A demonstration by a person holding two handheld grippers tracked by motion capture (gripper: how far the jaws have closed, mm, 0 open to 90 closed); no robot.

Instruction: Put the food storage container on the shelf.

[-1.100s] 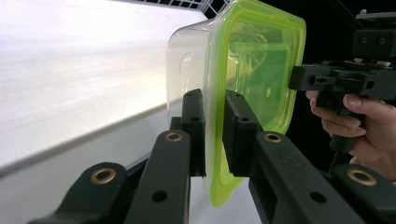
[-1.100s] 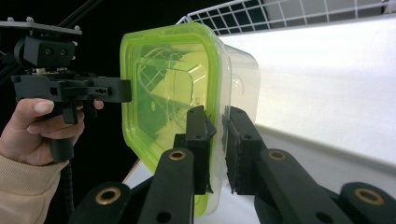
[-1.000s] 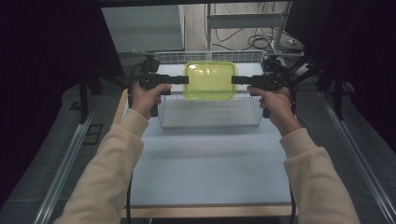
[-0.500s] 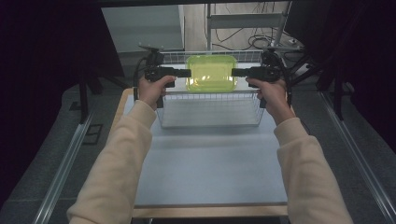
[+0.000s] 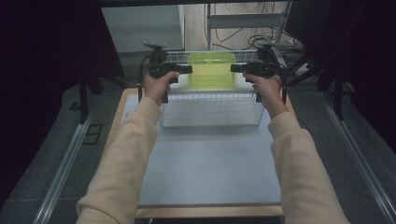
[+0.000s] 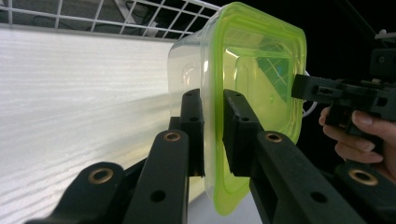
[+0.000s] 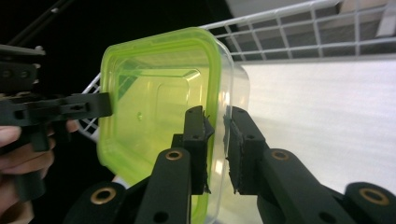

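- Both tongs grip one box: the left tongs (image 5: 187,69) pinch its left rim and the right tongs (image 5: 236,68) its right rim, each set of jaws narrowed onto the lime-green lid edge.
- Seen from the left gripper view, the left tongs (image 6: 212,130) have their pads on either side of the lid's lip, pressing on it.
- From the right gripper view, the right tongs (image 7: 217,140) straddle the lip where lid meets clear tub; a slim gap shows beside one pad, so that hold looks lighter, though the box seems carried by it.
- Lidded and clear-walled, the box (image 5: 211,69) hangs level between the two hands, above the far half of the wire basket (image 5: 210,109), near the basket's back wall.
- It touches neither the basket floor nor the tabletop (image 5: 210,172), as far as the high view tells.
- Its long axis runs from hand to hand, along the basket's long side, so it fits the basket without turning.
- Neither hand is nearer: left hand (image 5: 158,84) and right hand (image 5: 265,86) sit evenly on either side of the box, at about the same height.
- Likely next: lower the box straight down into the basket, keeping both ends level so the lid does not slip from the lighter grip.
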